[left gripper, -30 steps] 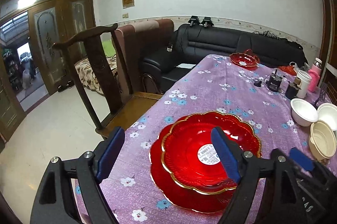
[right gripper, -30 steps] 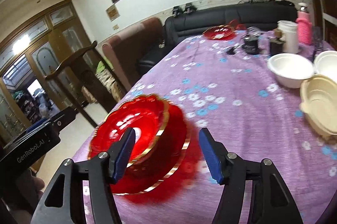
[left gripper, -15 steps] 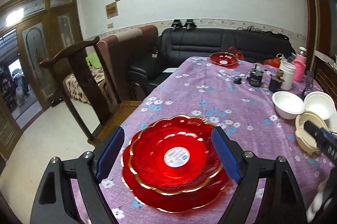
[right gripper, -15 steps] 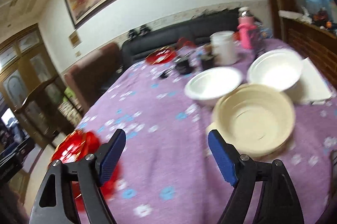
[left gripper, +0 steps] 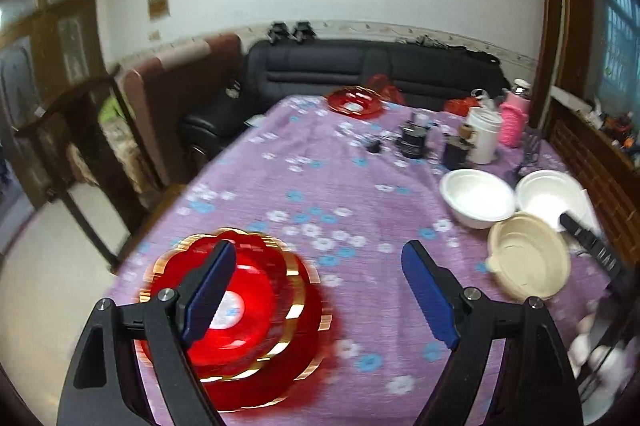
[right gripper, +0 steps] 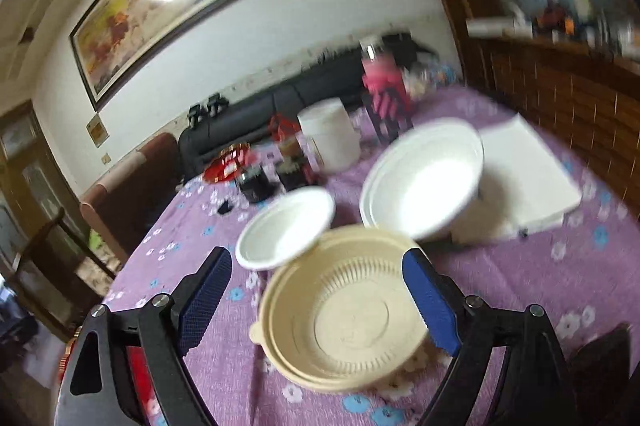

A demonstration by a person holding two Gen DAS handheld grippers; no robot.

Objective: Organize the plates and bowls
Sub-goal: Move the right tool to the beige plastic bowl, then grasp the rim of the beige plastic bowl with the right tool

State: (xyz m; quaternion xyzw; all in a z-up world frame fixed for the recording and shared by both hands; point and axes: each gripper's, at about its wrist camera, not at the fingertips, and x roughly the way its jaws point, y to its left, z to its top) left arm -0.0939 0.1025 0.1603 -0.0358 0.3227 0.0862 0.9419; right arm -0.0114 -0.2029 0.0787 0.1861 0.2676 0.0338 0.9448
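Note:
Two red gold-rimmed plates (left gripper: 264, 306) lie stacked on the purple flowered tablecloth (left gripper: 360, 186), partly under the left finger of my left gripper (left gripper: 318, 250), which hangs open and empty above the table. My right gripper (right gripper: 316, 258) is over a beige bowl (right gripper: 348, 314). Its jaws are opening, and the bowl shows between the fingers with neither pad touching it. Behind the beige bowl stand a small white bowl (right gripper: 286, 226) and a larger white bowl (right gripper: 424, 178). A third red plate (left gripper: 354, 102) sits at the table's far end.
A white cup (right gripper: 328, 138), a pink bottle (right gripper: 382, 78) and dark jars (right gripper: 256, 182) crowd the far right of the table. A flat white box (right gripper: 524, 170) lies beside the larger bowl. A wooden chair (left gripper: 80, 130) stands at the table's left edge, a black sofa (left gripper: 360, 66) beyond.
My right gripper swung away from the red plates to the bowls and its jaws widened. My left gripper shifted right, so the plates now sit at its lower left.

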